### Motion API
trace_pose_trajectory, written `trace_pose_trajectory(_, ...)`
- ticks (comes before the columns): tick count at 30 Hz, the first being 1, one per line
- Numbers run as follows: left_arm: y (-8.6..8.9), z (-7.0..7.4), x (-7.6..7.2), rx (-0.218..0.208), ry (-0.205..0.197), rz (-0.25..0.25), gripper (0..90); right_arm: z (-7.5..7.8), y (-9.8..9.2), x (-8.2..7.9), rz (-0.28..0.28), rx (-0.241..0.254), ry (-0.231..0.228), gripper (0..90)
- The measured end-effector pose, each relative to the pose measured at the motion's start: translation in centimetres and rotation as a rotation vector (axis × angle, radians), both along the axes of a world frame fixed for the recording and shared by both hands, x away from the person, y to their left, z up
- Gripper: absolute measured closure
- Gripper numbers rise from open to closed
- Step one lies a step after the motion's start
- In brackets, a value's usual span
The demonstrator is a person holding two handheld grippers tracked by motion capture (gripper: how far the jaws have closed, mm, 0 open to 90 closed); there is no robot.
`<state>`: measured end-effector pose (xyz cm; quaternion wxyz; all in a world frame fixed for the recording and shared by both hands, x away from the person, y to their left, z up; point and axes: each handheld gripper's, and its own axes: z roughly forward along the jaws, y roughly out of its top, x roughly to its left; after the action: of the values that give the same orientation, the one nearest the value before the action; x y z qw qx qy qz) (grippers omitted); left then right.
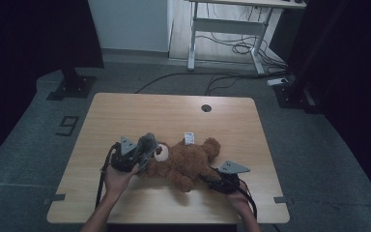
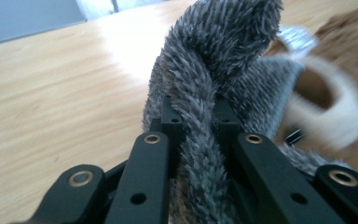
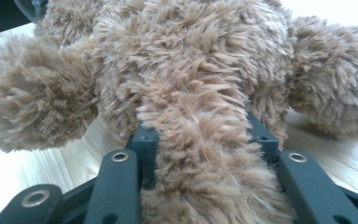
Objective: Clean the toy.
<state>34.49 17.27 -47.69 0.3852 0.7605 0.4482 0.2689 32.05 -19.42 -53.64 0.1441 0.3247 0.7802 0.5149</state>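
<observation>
Left gripper (image 2: 196, 116): jaws nearly together, clamped on a fold of grey furry fabric (image 2: 214, 60), pile bulging out above and below the pads. Same grey piece seen from the high view at head end of brown teddy bear (image 1: 188, 162), against its pale muzzle (image 1: 161, 152).

Right gripper (image 3: 200, 133): jaws set moderately apart, pressed on either side of one brown limb (image 3: 200, 154) of bear, fur filling the gap between them.

Bear lying on wooden table (image 1: 125, 111), near front edge, between both hands; left hand (image 1: 118, 178) at head end, right hand (image 1: 239, 198) at leg end.
</observation>
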Motion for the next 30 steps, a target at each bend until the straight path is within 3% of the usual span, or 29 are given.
trace_pose_trajectory(5, 1.3, -1.6, 0.3, 0.016, 0.076, 0.006, 79.8, -0.1, 0.0, 0.0, -0.005, 0.007, 0.004, 57.7)
trace_pose_trajectory(8, 1.8, -2.2, 0.3, 0.003, 0.096, 0.003, 79.6, -0.1, 0.0, 0.0, -0.004, 0.007, 0.005, 57.6)
trace_pose_trajectory(10, 2.2, -2.0, 0.2, -0.022, 0.086, -0.004, 79.4, -0.1, 0.0, 0.0, -0.005, 0.009, 0.004, 57.6)
trace_pose_trajectory(15, 3.4, -0.2, -1.0, -0.026, 0.039, -0.016, 79.3, -0.1, -0.1, 0.1, -0.007, 0.011, 0.005, 57.4)
trace_pose_trajectory(18, 5.0, 0.5, -2.2, -0.022, 0.016, 0.004, 79.2, -0.1, -0.2, 0.1, -0.006, 0.011, 0.006, 57.3)
trace_pose_trajectory(22, 7.7, 0.0, -3.8, 0.011, 0.019, 0.048, 77.9, -0.1, -0.2, 0.1, -0.004, 0.012, 0.006, 56.9)
trace_pose_trajectory(26, 9.9, -1.3, -4.6, 0.042, 0.060, 0.096, 77.0, -0.1, -0.2, 0.2, -0.005, 0.016, 0.007, 56.7)
trace_pose_trajectory(30, 10.5, -2.8, -4.5, 0.084, 0.111, 0.120, 72.6, -0.1, -0.2, 0.2, -0.004, 0.017, 0.010, 56.1)
